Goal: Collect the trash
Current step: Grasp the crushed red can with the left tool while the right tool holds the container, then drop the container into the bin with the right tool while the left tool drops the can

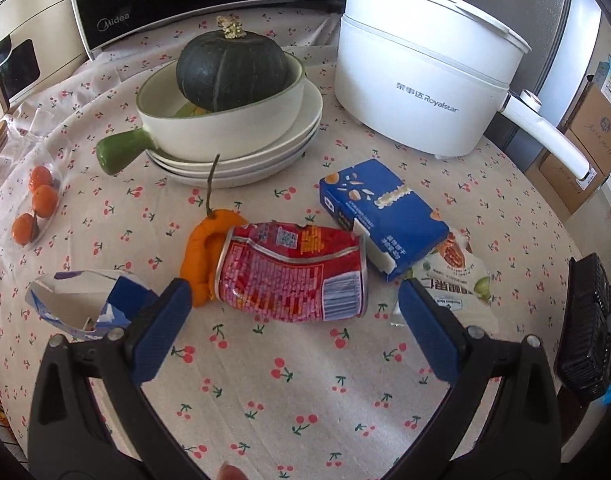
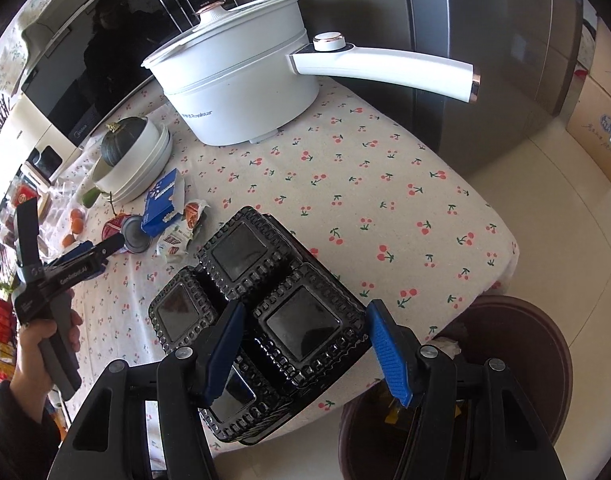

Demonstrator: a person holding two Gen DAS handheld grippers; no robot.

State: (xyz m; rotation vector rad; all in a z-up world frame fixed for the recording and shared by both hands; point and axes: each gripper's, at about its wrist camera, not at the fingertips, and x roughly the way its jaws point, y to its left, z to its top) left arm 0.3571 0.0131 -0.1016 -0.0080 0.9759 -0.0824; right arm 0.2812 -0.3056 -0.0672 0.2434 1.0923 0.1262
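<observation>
- My left gripper (image 1: 291, 308) hovers with jaws spread, the crushed red can (image 1: 293, 274) lying at 12 o'clock between the tips, untouched.
- My right gripper (image 2: 305, 344) has jaws spread around the black plastic tray (image 2: 265, 300), above the surface (image 2: 385, 200) edge.
- Blue carton (image 1: 385, 216) at 1 o'clock beyond the can.
- White pot (image 1: 417, 80) farthest.
</observation>
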